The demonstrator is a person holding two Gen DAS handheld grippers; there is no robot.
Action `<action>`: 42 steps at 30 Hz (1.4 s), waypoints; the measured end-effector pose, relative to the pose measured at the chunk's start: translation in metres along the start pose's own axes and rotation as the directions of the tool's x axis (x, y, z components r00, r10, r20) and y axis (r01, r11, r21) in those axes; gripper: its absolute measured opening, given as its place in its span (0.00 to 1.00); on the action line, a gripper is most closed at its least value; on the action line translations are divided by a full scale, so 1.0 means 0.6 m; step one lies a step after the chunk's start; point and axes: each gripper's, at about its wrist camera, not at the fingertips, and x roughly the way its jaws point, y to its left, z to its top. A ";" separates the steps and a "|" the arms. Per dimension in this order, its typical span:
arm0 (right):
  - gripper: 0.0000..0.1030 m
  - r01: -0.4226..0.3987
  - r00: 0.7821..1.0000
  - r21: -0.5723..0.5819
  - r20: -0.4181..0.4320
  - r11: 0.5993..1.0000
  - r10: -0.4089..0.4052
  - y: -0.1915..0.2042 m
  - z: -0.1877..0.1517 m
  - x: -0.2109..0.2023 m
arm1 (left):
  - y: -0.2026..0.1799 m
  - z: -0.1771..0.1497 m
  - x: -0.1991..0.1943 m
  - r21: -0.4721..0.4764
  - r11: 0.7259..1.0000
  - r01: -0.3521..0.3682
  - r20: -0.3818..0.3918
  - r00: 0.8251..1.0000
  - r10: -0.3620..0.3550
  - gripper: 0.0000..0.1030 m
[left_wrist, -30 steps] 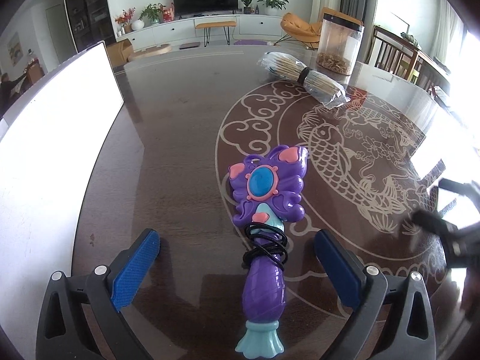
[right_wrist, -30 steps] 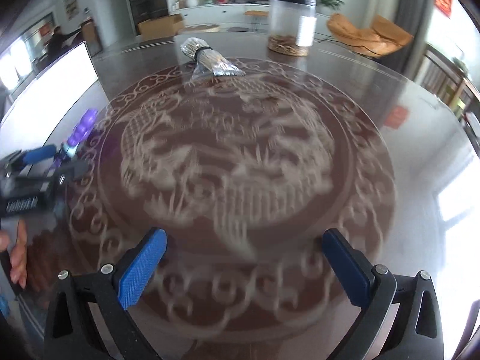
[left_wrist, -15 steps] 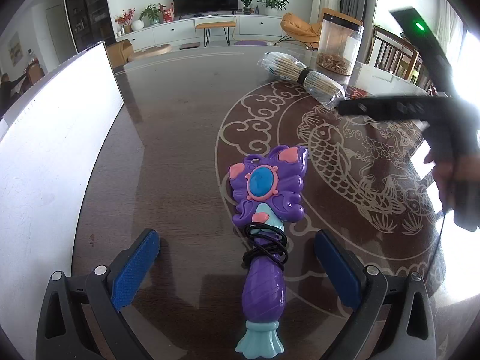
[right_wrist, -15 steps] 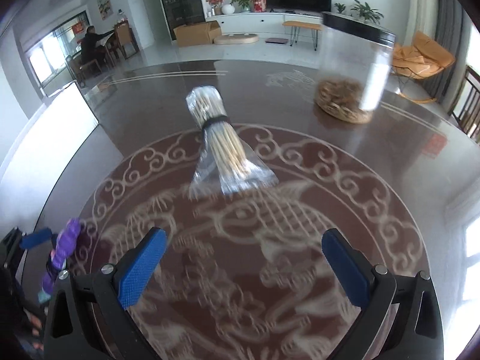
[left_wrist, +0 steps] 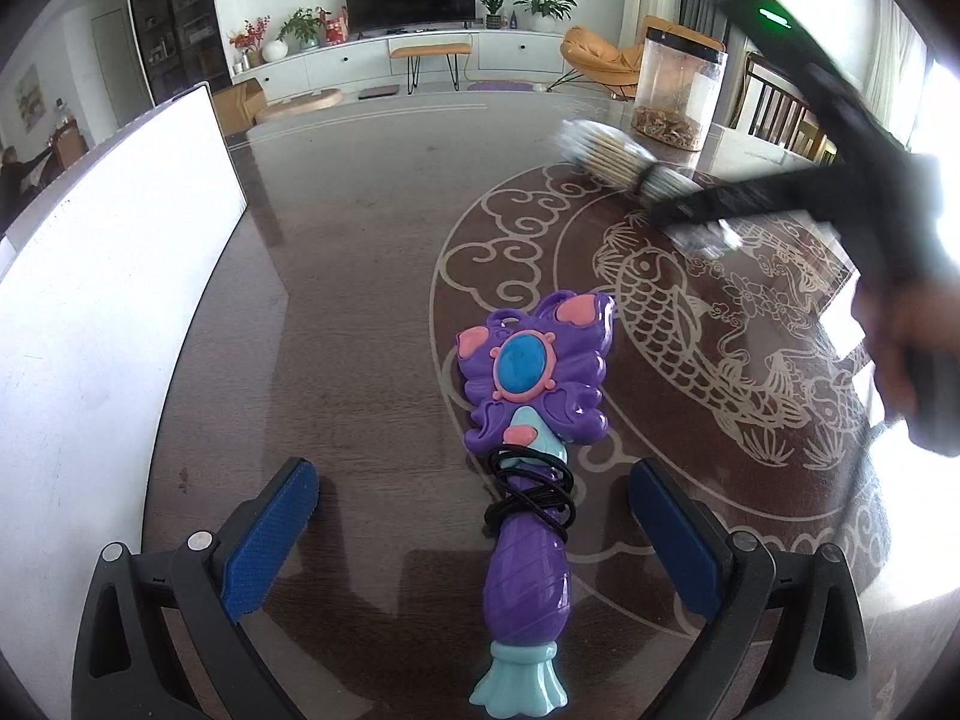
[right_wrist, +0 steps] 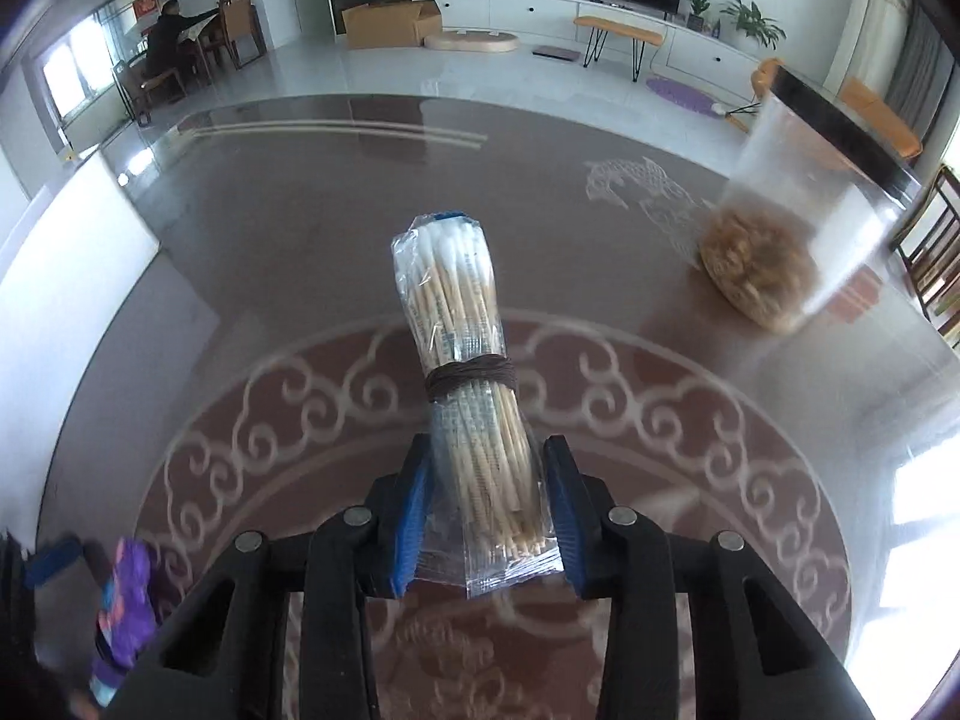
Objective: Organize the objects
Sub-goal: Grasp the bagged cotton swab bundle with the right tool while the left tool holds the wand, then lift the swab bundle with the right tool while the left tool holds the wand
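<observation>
A purple butterfly toy wand [left_wrist: 528,456] with a black cord wound on its handle lies on the dark table between the fingers of my left gripper [left_wrist: 474,528], which is open and empty. My right gripper [right_wrist: 487,513] is shut on the lower end of a plastic-wrapped bundle of cotton swabs [right_wrist: 465,372] tied with a dark band. In the left wrist view the bundle [left_wrist: 624,159] is blurred, with the right gripper's black body [left_wrist: 840,180] over it. The wand also shows in the right wrist view [right_wrist: 123,612] at the lower left.
A clear jar [left_wrist: 675,90] with brown contents and a black lid stands at the far right of the table; it also shows in the right wrist view [right_wrist: 786,228]. A white board [left_wrist: 96,300] lies along the table's left side. Chairs [left_wrist: 780,114] stand beyond the table's right edge.
My right gripper has moved forward to the swab bundle and closed on it. My left gripper and the wand have not moved.
</observation>
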 end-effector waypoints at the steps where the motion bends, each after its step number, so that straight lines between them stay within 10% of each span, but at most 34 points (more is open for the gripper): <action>1: 0.36 0.003 1.000 0.026 0.015 1.000 -0.004 -0.009 -0.025 -0.009 | 0.000 0.000 0.000 0.000 1.000 0.000 0.000 1.000 0.000 1.00; 13: 0.36 0.147 0.972 0.348 0.123 0.926 -0.201 0.011 -0.389 -0.152 | 0.001 0.004 0.003 0.000 1.000 -0.001 0.000 1.000 0.001 1.00; 17: 0.39 0.190 0.962 0.301 0.133 0.935 -0.239 0.044 -0.399 -0.170 | 0.001 0.004 0.003 0.000 1.000 -0.001 0.000 1.000 0.001 1.00; 24: 0.73 0.206 0.959 0.283 0.133 0.937 -0.251 0.052 -0.396 -0.176 | 0.001 0.004 0.003 0.000 1.000 -0.001 0.000 1.000 0.001 1.00; 42: 0.79 0.193 0.963 0.289 0.129 0.938 -0.238 0.069 -0.414 -0.237 | 0.001 0.004 0.004 0.000 1.000 0.000 0.001 1.000 0.000 1.00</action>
